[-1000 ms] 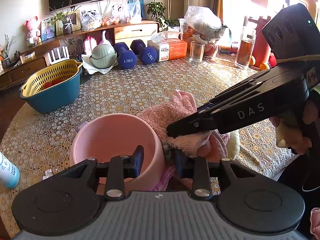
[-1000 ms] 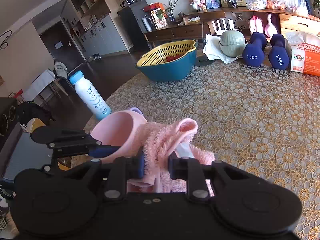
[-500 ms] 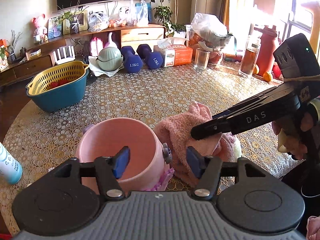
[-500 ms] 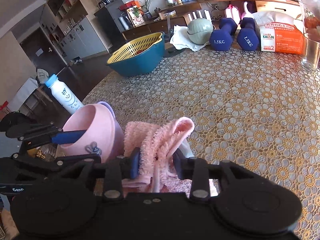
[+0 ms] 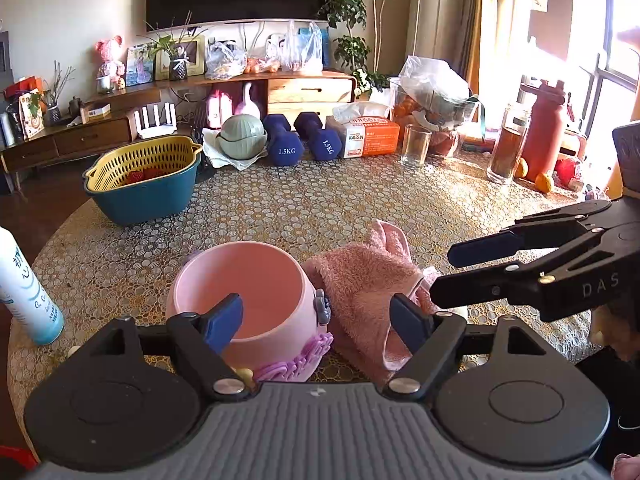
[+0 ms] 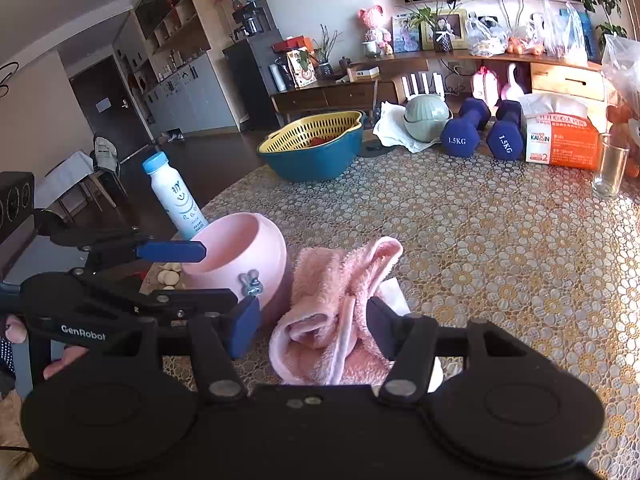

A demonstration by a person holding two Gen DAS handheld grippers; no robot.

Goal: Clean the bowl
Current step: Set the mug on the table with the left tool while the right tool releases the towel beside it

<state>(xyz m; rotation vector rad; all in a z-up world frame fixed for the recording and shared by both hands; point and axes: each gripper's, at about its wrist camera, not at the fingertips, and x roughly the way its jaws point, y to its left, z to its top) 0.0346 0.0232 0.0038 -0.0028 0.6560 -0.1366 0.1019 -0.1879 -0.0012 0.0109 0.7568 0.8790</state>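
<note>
A pink bowl [image 5: 240,292] [image 6: 248,252] stands upright on the patterned table, its inside bare. A pink towel [image 5: 360,284] [image 6: 332,308] lies crumpled on the table, touching the bowl's right side. My left gripper [image 5: 316,322] [image 6: 218,276] is open, one finger over the bowl's mouth and the other over the towel. My right gripper [image 6: 314,326] [image 5: 442,274] is open too, straddling the towel without pinching it. A hand holds each gripper's handle.
A blue basin with a yellow colander [image 5: 144,184] stands at the far left, and a white milk bottle [image 5: 24,292] near the table's left edge. Two dumbbells [image 5: 284,140], a tissue box [image 5: 368,136], a glass [image 5: 416,146] and a jar [image 5: 508,148] line the back.
The right gripper opened and let go of the towel, which now rests beside the bowl. The left gripper's fingers spread wide, and both grippers drew back from the bowl.
</note>
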